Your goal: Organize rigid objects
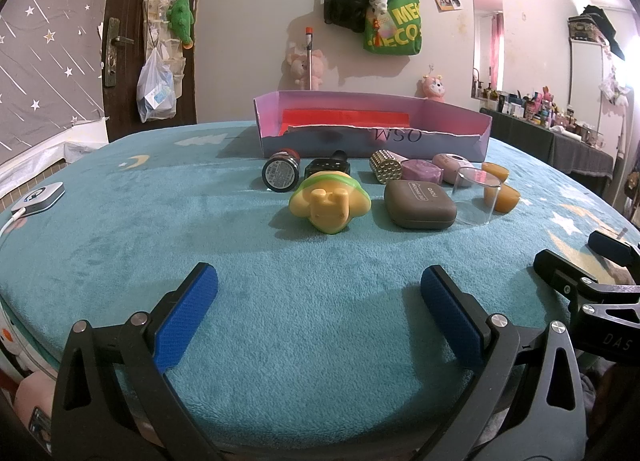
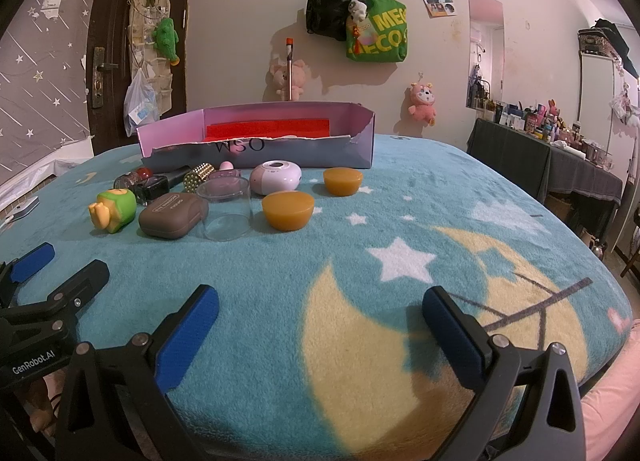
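Observation:
A purple cardboard box with a red sheet inside stands at the far side of the blue blanket. In front of it lie a yellow-green toy, a brown case, a clear cup, two amber pucks, a studded gold cylinder, a pink round device and dark jars. My left gripper is open, well short of the toy. My right gripper is open over the moon print, nothing between its fingers.
A white device with a cable lies at the blanket's left edge. The other gripper's body shows at the right edge in the left wrist view and at the left in the right wrist view. A cluttered dresser stands at the right.

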